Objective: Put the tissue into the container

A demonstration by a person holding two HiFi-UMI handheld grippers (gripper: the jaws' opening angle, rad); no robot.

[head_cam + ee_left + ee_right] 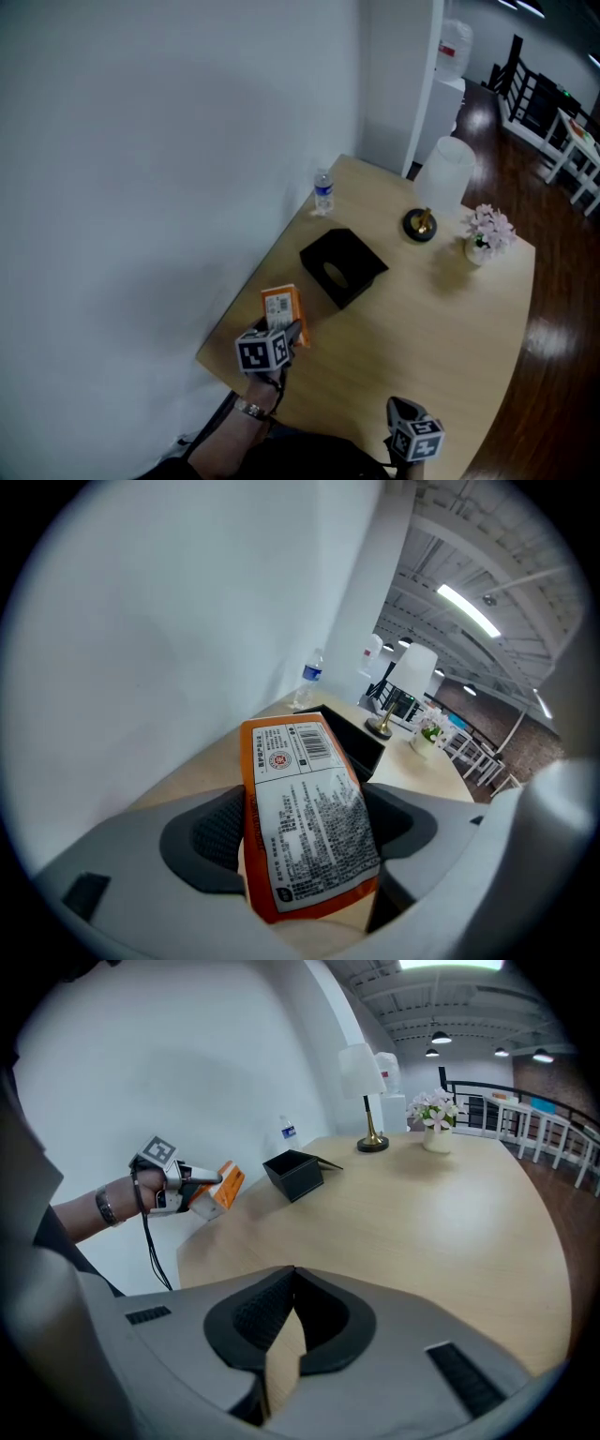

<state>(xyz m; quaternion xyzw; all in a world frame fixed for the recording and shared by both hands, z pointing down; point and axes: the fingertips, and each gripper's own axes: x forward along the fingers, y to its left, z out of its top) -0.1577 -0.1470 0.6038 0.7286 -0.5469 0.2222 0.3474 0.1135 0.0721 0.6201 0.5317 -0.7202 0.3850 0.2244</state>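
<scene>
Tissue pack (309, 829) label, barcode (315, 742), red round seal (281, 761), print unreadable

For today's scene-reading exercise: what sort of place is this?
Probably an office lounge: a wooden table with a lamp, a water dispenser behind, strip lights on an open ceiling.

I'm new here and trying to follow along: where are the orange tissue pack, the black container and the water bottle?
orange tissue pack (309, 827): left gripper view, on its white printed label.
black container (356, 255): head view, on its top face.
water bottle (323, 195): head view, on its middle.
</scene>
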